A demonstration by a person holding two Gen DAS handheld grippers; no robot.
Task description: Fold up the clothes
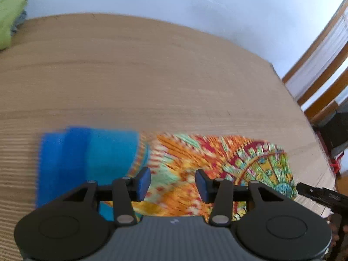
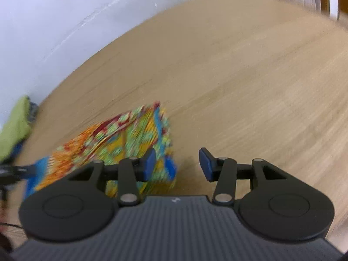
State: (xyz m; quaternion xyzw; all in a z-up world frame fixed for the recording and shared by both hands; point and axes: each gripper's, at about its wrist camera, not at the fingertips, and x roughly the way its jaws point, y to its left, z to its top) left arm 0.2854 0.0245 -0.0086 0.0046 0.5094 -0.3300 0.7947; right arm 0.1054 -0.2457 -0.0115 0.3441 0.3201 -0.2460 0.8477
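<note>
Left wrist view: left tool (image 1: 173,183) spread wide, gripping nothing, above the folded patterned cloth (image 1: 195,165) lying on the wooden surface (image 1: 152,76); green garment (image 1: 9,19) at the far corner.
Right wrist view: right tool (image 2: 177,164) spread wide, empty; cloth (image 2: 121,143) lies under its left finger; picture blurred.

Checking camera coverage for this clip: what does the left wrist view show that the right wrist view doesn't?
Left only: the folded garment's solid blue end and the open left gripper. Right only: the open right gripper over bare table beside the garment's edge. Both: the colourful patterned folded garment, the wooden table and green clothes by the white wall.
</note>
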